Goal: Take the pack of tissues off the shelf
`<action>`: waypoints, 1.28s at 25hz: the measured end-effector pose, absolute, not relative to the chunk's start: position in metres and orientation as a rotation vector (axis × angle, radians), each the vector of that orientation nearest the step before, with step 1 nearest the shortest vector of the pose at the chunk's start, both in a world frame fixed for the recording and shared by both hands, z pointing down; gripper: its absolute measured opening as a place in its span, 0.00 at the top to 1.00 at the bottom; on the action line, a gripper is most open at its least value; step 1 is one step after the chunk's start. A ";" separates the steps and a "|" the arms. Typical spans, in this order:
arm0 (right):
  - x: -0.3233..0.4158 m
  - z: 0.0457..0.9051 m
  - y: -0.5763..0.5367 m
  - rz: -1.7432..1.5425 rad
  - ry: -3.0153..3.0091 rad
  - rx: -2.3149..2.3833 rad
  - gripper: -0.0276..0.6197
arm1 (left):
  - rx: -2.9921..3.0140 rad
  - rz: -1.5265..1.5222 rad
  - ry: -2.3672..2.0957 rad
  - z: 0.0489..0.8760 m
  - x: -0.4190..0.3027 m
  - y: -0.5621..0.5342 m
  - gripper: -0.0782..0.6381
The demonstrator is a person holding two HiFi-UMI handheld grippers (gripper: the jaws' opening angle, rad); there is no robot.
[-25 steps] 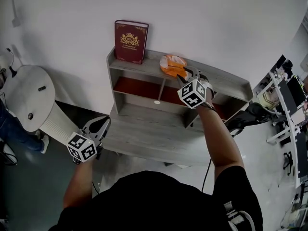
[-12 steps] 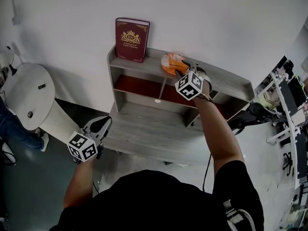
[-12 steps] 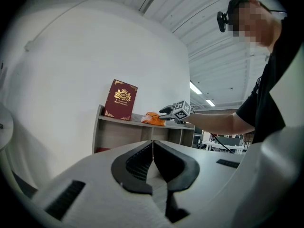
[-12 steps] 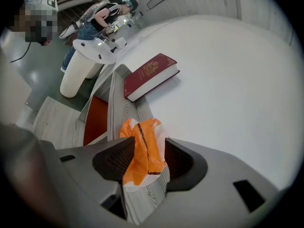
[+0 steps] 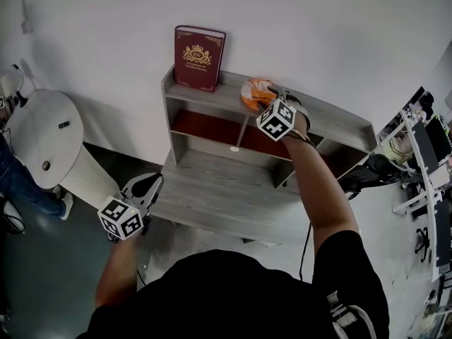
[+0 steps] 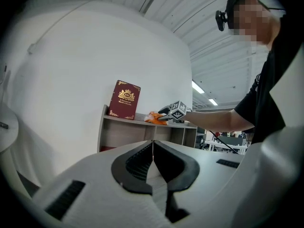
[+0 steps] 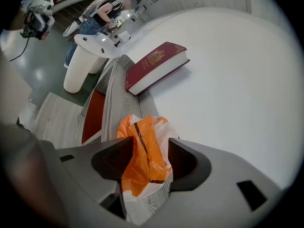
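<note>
The orange and white pack of tissues (image 5: pixel 252 93) lies on the top board of the grey shelf (image 5: pixel 332 122), right of an upright red book (image 5: pixel 199 58). My right gripper (image 5: pixel 268 97) reaches onto that board. In the right gripper view the pack (image 7: pixel 145 151) sits between the jaws of this gripper (image 7: pixel 151 144), which have just been opening and stand wide around it without squeezing. My left gripper (image 5: pixel 147 186) hangs low at the left by the desk's front corner. Its jaws (image 6: pixel 153 144) are shut with nothing in them.
The red book (image 7: pixel 154 65) leans against the white wall just beyond the pack. Below the top board are open compartments with a red back, then a grey desk surface (image 5: pixel 212 203). A round white table (image 5: pixel 42 136) stands at the left, office desks at the far right.
My right gripper has slid left along the top board toward the pack, and its jaws now straddle it. The left gripper has stayed where it was.
</note>
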State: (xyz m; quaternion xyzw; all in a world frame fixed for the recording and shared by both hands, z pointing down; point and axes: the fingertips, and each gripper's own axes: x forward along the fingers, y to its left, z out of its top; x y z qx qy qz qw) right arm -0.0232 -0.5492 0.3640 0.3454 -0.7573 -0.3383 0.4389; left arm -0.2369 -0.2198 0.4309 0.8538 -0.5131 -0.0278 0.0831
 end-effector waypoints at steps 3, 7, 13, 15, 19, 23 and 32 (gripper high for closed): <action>-0.026 0.367 -0.552 -0.843 -1.870 0.839 0.61 | 2.537 -0.093 -1.538 0.433 -0.240 -0.220 0.87; -0.027 0.371 -0.553 -0.845 -1.859 0.814 0.62 | 2.535 -0.095 -1.535 0.433 -0.240 -0.220 0.87; -0.021 0.386 -0.554 -0.825 -1.818 0.791 0.92 | 2.538 -0.084 -1.526 0.436 -0.236 -0.222 0.87; -0.020 0.386 -0.554 -0.825 -1.819 0.795 0.93 | 2.538 -0.082 -1.523 0.435 -0.236 -0.223 0.87; -0.017 0.384 -0.554 -0.820 -1.819 0.800 0.93 | 2.540 -0.078 -1.520 0.435 -0.235 -0.225 0.87; -0.013 0.385 -0.555 -0.809 -1.820 0.809 0.93 | 2.546 -0.071 -1.501 0.436 -0.231 -0.225 0.87; -0.001 0.379 -0.548 -0.817 -1.800 0.850 0.93 | 2.559 -0.057 -1.473 0.436 -0.226 -0.224 0.87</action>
